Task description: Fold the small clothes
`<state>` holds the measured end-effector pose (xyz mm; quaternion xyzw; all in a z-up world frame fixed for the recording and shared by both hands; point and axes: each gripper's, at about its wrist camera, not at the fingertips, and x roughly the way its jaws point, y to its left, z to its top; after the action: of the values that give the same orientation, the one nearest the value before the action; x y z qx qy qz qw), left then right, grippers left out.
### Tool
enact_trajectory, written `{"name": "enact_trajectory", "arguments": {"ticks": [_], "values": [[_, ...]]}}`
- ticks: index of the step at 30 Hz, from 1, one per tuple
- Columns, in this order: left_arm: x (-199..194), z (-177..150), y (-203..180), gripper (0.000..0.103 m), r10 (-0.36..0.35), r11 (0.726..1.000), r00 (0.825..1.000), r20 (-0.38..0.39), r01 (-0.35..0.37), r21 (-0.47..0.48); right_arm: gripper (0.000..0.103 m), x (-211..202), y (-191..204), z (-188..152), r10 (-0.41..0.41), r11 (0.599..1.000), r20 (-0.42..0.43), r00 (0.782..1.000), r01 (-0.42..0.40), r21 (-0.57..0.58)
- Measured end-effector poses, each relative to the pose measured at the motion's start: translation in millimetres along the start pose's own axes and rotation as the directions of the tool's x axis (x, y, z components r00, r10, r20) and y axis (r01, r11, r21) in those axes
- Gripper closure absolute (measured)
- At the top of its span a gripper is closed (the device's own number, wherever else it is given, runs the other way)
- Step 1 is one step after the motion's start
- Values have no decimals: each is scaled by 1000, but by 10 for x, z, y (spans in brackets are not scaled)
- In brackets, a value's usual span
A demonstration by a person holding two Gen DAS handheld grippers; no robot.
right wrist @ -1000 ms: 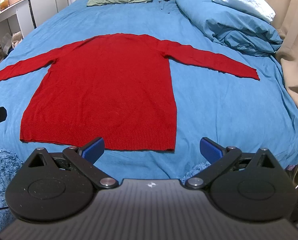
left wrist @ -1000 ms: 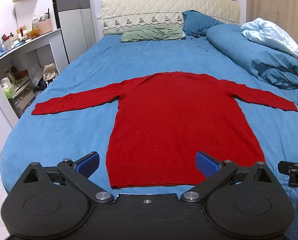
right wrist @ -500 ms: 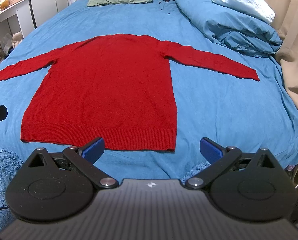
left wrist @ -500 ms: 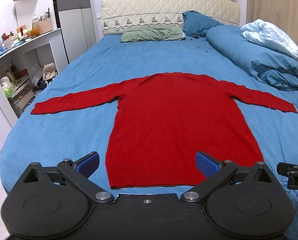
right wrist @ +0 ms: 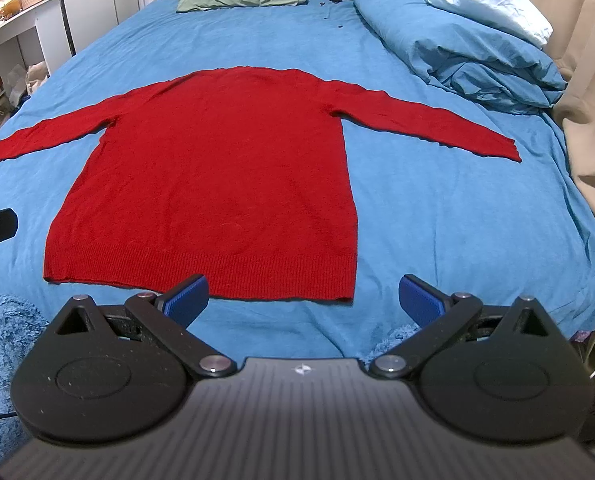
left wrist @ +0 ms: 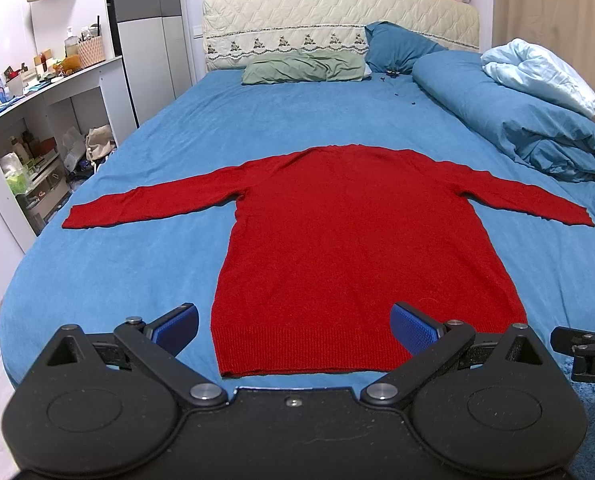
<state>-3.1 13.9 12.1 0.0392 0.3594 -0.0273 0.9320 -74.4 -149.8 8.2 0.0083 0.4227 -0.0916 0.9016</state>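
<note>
A red long-sleeved sweater (left wrist: 357,240) lies flat on the blue bed, both sleeves spread out, hem nearest me; it also shows in the right wrist view (right wrist: 217,176). My left gripper (left wrist: 295,330) is open and empty, held just before the hem's left half. My right gripper (right wrist: 303,300) is open and empty, just before the hem's right corner. Neither touches the sweater. Part of the right gripper (left wrist: 585,352) shows at the left view's right edge.
A rolled blue duvet (left wrist: 509,120) with a pale blanket lies along the bed's right side. Green and blue pillows (left wrist: 305,68) sit at the headboard. A white desk with shelves (left wrist: 29,132) stands left of the bed. A beige curtain (right wrist: 589,80) hangs at right.
</note>
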Motion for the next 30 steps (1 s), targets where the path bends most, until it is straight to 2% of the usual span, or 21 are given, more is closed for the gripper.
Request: {"name": "enact_trajectory", "arguments": {"ticks": [30], "values": [[1, -2, 5, 0, 2, 1000, 1000, 0, -2, 0, 0, 0, -5, -4, 5, 1000, 4, 1000, -5, 0]]}}
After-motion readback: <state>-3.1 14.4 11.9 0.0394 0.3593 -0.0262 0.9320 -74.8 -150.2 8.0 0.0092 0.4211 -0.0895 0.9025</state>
